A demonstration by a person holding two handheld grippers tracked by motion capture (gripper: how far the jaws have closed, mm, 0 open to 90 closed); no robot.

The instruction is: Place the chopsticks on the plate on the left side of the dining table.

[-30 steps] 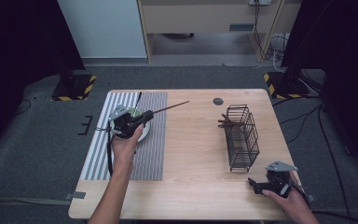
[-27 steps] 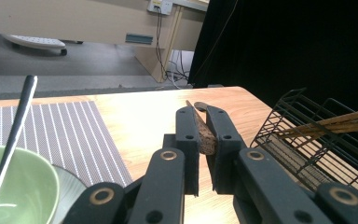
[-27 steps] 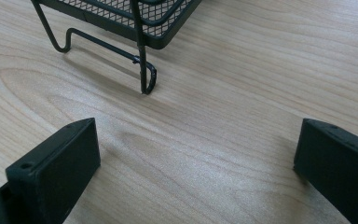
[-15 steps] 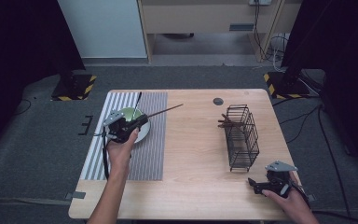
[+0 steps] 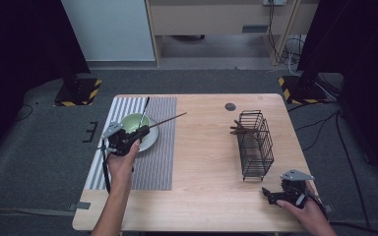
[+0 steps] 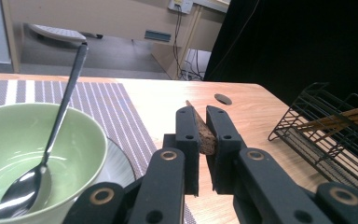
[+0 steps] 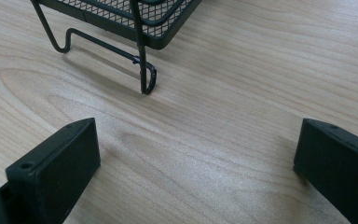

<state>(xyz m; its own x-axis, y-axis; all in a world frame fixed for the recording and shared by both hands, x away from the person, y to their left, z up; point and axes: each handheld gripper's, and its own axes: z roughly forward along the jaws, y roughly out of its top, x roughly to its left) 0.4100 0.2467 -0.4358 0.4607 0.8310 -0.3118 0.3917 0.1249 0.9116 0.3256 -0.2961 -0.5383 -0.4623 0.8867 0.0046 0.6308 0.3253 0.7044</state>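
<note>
My left gripper [image 5: 144, 131] is shut on a thin brown chopstick [image 5: 170, 119] that points up and to the right over the table. It hovers at the right rim of a green bowl [image 5: 130, 121] on a white plate. A metal spoon [image 5: 143, 107] leans in the bowl. From the left gripper [image 6: 200, 112] the chopstick [image 6: 206, 138] is pinched between the jaws, with the bowl [image 6: 23, 135] and spoon [image 6: 65, 107] to the left. My right gripper [image 5: 268, 196] rests open near the table's front right corner, just in front of a black wire basket [image 5: 256, 145].
The bowl stands on a striped placemat [image 5: 157, 162]. More chopsticks [image 5: 238, 129] stick out of the basket [image 6: 326, 126]. A small black disc [image 5: 230, 106] lies at the table's far edge. The basket's foot [image 7: 147, 79] stands just ahead of the right gripper [image 7: 198, 128].
My left gripper has moved left and toward the person with the chopstick, sinking a little beside the bowl. The right gripper has stayed in place.
</note>
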